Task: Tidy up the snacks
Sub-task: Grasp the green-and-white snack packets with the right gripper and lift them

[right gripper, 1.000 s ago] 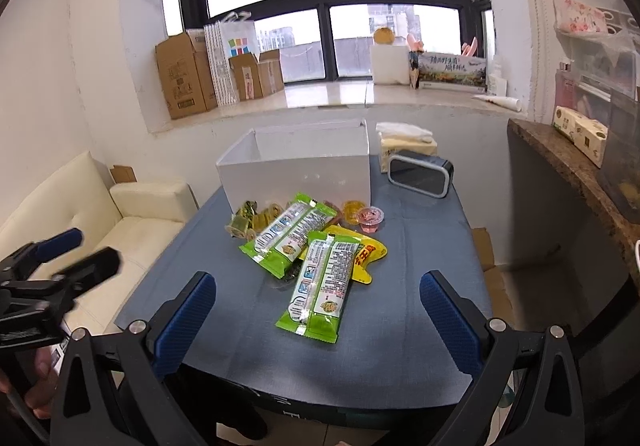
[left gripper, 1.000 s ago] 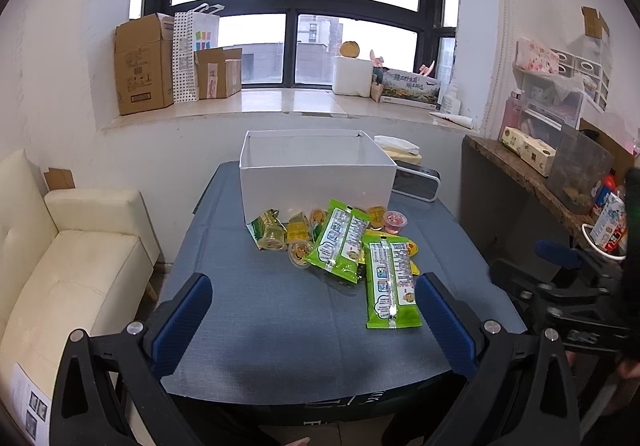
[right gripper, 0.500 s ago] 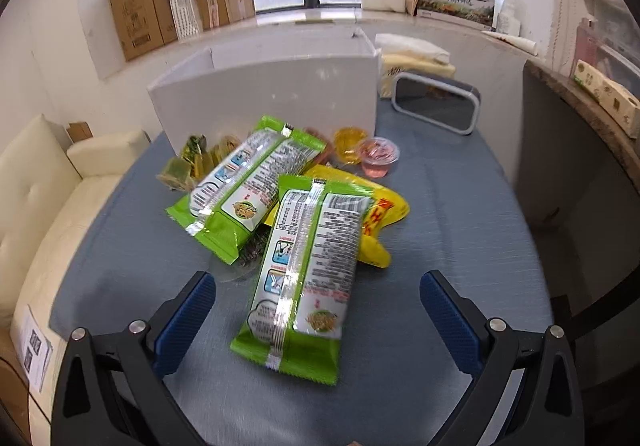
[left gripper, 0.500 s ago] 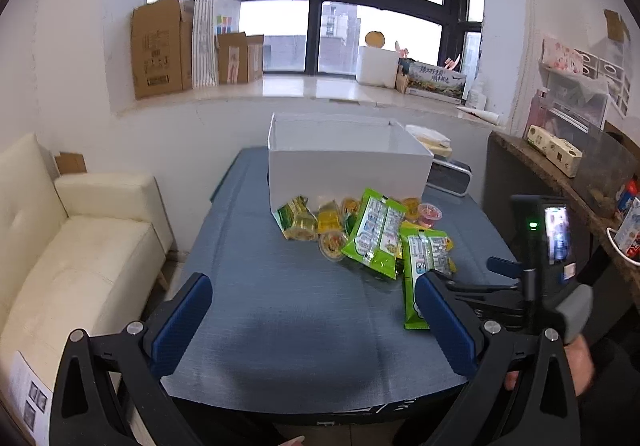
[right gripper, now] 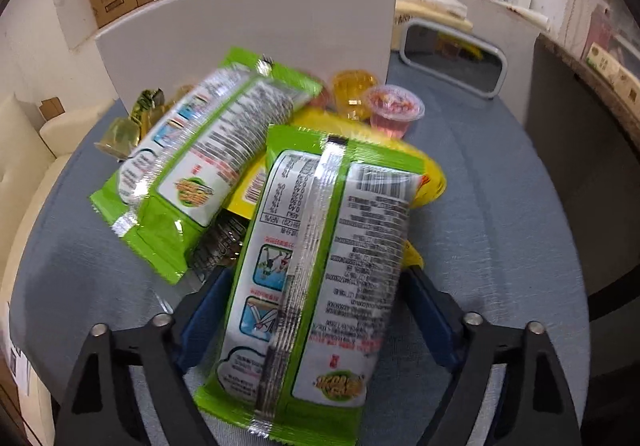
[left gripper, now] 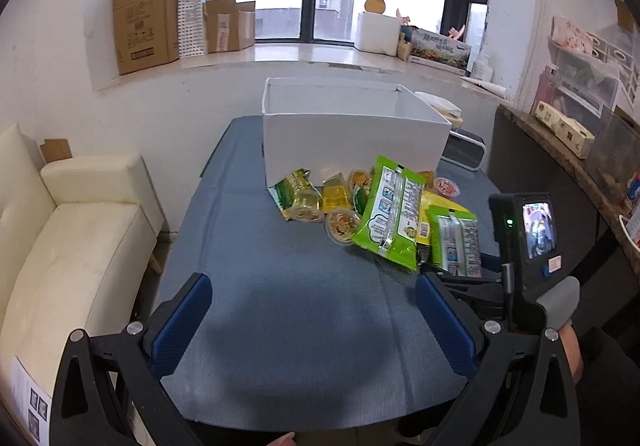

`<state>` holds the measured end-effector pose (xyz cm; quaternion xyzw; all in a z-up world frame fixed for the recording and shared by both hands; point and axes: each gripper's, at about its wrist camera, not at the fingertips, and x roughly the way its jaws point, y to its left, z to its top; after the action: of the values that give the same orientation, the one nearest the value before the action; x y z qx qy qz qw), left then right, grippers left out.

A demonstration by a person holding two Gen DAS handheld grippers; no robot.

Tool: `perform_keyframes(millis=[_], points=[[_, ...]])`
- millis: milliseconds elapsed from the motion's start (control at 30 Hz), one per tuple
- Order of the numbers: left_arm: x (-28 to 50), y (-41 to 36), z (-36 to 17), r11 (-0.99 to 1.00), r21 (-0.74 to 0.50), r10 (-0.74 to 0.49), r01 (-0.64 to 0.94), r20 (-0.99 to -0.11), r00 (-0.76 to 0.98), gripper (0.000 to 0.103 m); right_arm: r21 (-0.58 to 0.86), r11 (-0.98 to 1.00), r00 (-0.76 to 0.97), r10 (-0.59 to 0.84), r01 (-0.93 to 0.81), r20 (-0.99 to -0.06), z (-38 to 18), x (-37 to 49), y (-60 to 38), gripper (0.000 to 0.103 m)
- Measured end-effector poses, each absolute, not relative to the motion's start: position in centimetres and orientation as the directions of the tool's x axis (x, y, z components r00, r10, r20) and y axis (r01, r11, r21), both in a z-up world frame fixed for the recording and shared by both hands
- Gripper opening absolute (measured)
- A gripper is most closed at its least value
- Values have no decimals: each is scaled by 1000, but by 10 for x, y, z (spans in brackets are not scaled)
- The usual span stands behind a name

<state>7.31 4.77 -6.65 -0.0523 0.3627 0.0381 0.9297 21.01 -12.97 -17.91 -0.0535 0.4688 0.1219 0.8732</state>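
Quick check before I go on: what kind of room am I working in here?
Probably a lived-in room used as a workspace, not a kitchen: a cream sofa beside the blue-covered table, cardboard boxes on the windowsill, and cluttered storage shelves along the right wall.

**Legible print: little**

Near green snack packet: barcode, nutrition table showing "NRV%", dense print too small to read. Second green packet: blurred. Cardboard boxes on windowsill: printing unreadable.

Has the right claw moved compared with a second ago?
Yes. The right claw has dropped toward the blue table, nearer the white open box, its jaws closing around the near green snack packet.
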Motion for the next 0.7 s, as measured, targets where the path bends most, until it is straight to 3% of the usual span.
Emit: perform_keyframes(millis=[33,167,533,700], points=[[78,46,-68,992,-63,34,-106,-685,728,103,30,963,538,176,-268,-824,-178,209,-131,76],[96,39,-76,993,-72,12,-90,-715,699,103,69,952,526,225,-299,-820,-175,205,-136,73],[161,0,-98,997,-71,-26,-43,-759,651,103,188,943,605,321,-275,-729,-117,184,-212,73],[201,-26,-121,997,-26,25,-73,-784,621,103,193,952,659,304,-238,-688,-97,171,-249,73]])
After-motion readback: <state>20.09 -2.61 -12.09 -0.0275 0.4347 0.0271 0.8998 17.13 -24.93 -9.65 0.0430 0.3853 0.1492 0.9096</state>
